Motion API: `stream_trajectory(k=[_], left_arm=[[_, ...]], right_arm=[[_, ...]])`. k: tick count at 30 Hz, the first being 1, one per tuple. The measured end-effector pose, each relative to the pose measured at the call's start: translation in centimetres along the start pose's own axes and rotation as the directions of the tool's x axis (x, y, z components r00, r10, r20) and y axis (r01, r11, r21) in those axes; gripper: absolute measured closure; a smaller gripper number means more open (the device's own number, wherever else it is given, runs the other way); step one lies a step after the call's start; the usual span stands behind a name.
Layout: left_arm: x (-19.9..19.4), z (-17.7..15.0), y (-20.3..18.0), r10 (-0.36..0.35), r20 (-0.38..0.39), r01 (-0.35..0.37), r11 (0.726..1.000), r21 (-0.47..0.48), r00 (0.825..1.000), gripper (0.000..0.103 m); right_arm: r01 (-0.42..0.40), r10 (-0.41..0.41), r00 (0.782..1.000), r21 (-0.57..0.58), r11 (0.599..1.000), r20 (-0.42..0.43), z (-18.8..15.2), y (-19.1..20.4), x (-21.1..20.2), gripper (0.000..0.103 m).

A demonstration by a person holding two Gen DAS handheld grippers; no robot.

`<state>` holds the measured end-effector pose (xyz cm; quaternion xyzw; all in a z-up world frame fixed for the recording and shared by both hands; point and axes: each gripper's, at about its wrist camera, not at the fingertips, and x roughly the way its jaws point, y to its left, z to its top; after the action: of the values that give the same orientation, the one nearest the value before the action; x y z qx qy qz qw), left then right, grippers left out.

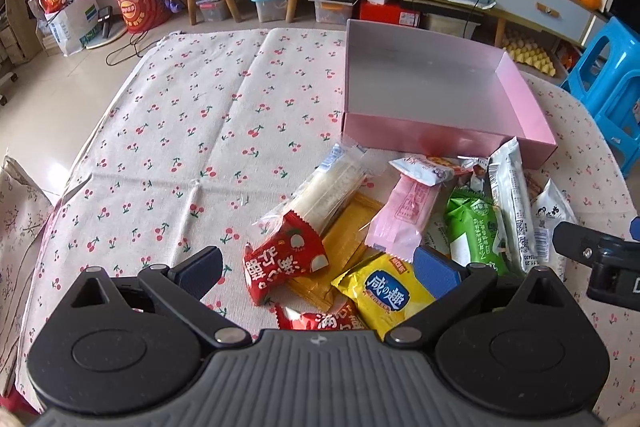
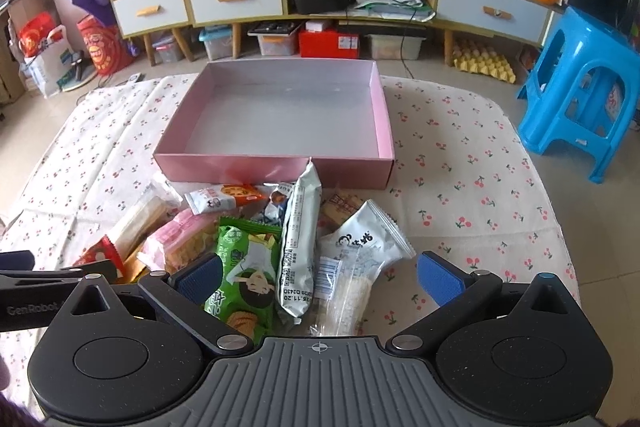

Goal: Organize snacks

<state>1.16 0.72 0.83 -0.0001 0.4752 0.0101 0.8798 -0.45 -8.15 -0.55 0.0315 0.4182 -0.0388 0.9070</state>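
**Snack pile at the near wall of the pink box, both grippers wide and holding nothing**

On the cherry-print tablecloth [image 2: 460, 155], covering the whole work surface, with wide bare cloth to the left of the pile in the left wrist view and to the right of it in the right wrist view.

Beyond the pile, the pink box [image 2: 276, 169] – shallow, open-topped, nothing inside, its near wall touching or just short of the farthest packets.

Between box and grippers, the snack pile [image 2: 256, 235], packets overlapping loosely.

Under the right gripper [image 2: 320, 277] – jaws spread wide, gripping nothing – three packets between the blue pads: green packet [image 2: 244, 267] by the left pad, long white packet [image 2: 300, 239] in the middle with its long axis running toward the box, white cartoon packet [image 2: 360, 247] to the right, angled off toward the right.

Under the left gripper [image 1: 318, 269], likewise spread wide and gripping nothing: red packet [image 1: 286, 261] just inside the left pad, yellow packet [image 1: 382, 291] against the right pad, orange flat packet [image 1: 344, 239] beneath both.

Farther on, clear long packet [image 1: 332, 187] slanting up-right toward the box corner, and pink packet [image 1: 404, 215] pointing much the same way.
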Motion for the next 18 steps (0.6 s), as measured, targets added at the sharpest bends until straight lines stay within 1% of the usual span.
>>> stream_trajectory(k=[3, 4, 5, 6, 8, 10, 13, 15, 18], left_arm=[[0.0, 0.2, 0.1, 0.000, 0.008, 0.000, 1.000, -0.009, 1.000, 0.001], [0.1, 0.2, 0.1, 0.000, 0.009, 0.000, 1.000, -0.012, 1.000, 0.001], [0.1, 0.2, 0.1, 0.000, 0.010, 0.000, 1.000, -0.013, 1.000, 0.001], [0.2, 0.2, 0.2, 0.001, 0.011, 0.000, 1.000, -0.017, 1.000, 0.001], [0.4, 0.3, 0.2, -0.005, 0.012, 0.005, 1.000, -0.024, 1.000, 0.001], [0.4, 0.4, 0.2, -0.016, 0.016, 0.017, 0.999, -0.029, 1.000, 0.001], [0.4, 0.6, 0.0, -0.021, 0.025, 0.021, 0.999, -0.026, 0.999, 0.001], [0.5, 0.7, -0.1, -0.029, 0.026, 0.030, 0.999, -0.028, 0.999, 0.001], [0.7, 0.7, -0.3, -0.035, 0.021, 0.036, 0.999, -0.029, 0.999, 0.001]], right_arm=[[0.000, 0.000, 1.000, 0.002, 1.000, 0.020, 0.7, 0.0, -0.4, 0.000], [-0.012, 0.012, 1.000, 0.005, 1.000, 0.026, 0.8, -0.1, -0.4, 0.000], [-0.039, 0.038, 0.999, 0.010, 0.999, 0.019, 0.9, -0.2, -0.2, 0.000], [-0.084, 0.084, 0.996, 0.028, 0.996, 0.002, 0.9, -0.5, 0.0, 0.000], [-0.163, 0.168, 0.984, 0.082, 0.983, -0.060, 0.8, -1.1, 0.7, 0.000], [-0.191, 0.200, 0.976, 0.097, 0.977, -0.087, 0.8, -1.4, 0.9, 0.000], [-0.170, 0.175, 0.983, 0.073, 0.983, -0.063, 1.0, -1.5, 0.6, 0.000], [-0.174, 0.177, 0.983, 0.066, 0.983, -0.046, 1.0, -1.6, 0.4, 0.000], [-0.177, 0.181, 0.982, 0.075, 0.981, -0.045, 1.0, -1.8, 0.5, 0.000]])
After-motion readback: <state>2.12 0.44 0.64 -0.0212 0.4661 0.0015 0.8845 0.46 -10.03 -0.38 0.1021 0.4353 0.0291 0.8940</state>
